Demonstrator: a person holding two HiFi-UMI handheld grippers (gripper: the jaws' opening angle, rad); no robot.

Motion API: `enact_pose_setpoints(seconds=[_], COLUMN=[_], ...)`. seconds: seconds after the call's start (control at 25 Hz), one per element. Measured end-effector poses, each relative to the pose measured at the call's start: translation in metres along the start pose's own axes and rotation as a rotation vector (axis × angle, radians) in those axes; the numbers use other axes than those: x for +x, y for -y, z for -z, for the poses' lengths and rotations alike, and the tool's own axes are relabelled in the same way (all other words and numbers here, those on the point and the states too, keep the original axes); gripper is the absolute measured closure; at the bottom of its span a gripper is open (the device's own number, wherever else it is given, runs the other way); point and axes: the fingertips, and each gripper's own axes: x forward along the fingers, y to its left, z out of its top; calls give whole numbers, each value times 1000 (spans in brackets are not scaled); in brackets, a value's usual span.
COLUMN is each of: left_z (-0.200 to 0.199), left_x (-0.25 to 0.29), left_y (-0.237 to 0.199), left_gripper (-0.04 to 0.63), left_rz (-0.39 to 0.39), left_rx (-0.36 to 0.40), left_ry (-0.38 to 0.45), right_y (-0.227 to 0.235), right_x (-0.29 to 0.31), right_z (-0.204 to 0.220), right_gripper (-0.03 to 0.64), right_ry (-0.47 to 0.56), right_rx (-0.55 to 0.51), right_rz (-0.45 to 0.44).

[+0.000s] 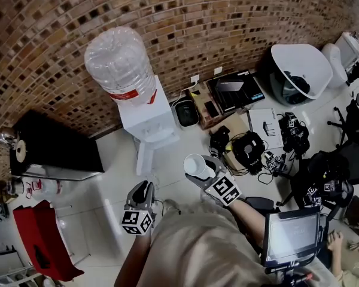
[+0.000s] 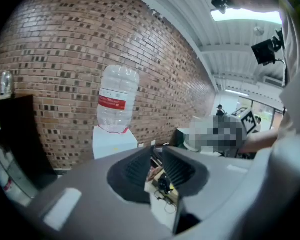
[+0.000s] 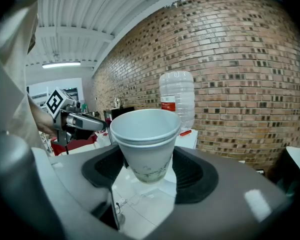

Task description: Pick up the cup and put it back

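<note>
Brick wall [image 1: 227,17] ran across the back, with pale tiled floor [image 1: 113,154] below it. A white water dispenser [image 1: 146,115] stood against the wall with a big clear bottle [image 1: 119,61] inverted on top, red label band round its neck end. A black cabinet [image 1: 54,145] sat well off to the dispenser's left, and something red [image 1: 42,238] lay on the floor nearer us; we couldn't tell what it was. A white tub-shaped shell [image 1: 302,64] was far right by the wall. Black cases, cables and loose gear were scattered between it and the dispenser. A small screen [image 1: 293,235] sat low right, beside our beige sleeve.

We had both claws out in front of us, off the floor.

Right claw [image 3: 147,159]: jaws wide apart and clamped on the cup [image 3: 146,139], pads against its lower body on both sides. From the head view, that claw [image 1: 198,169] sat just right of the dispenser's base, near it but not touching.

The cup [image 1: 195,165] was white paper, upright, mouth up, and looked empty. A double rim line suggested two nested cups. It hung in the air, resting on nothing.

Left claw [image 2: 156,159]: empty, pads nearly together with only a thin slit between them. From the head view it [image 1: 142,191] was low and left of the right claw, apart from the cup.
</note>
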Motion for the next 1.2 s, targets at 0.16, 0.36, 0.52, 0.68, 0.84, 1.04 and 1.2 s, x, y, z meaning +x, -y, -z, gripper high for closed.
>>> enact_pose_setpoints(seconds=[0.16,0.36,0.52,0.68,0.84,1.04,1.2], left_z=[3,9,17,31,48,57,71], left_x=[1,0,-4,-6,1,16,26], left_y=[14,27,25,13,-11,-45,-80], left_gripper=[522,522,522,522,522,522,522], left_rz=[-34,-91,-142,-162,-147,-134,-184], left_rx=[23,25,9,-39,-80,-110,-155], left_ry=[-28,-57,-63,-60,-59,-33,-7], right_y=[18,43,63,67,57,45,45], right_x=[-5,2,18,49,90,140,188], right_z=[10,24,45,47,46,54,62], right_gripper=[311,311,311,311,311,311,311], right_ry=[-2,-18,-64,-98,-140,-199,-235], right_rx=[-2,9,5,-6,-18,-44,-100], right_rz=[-10,-41,-52,-67,-91,-126,-147])
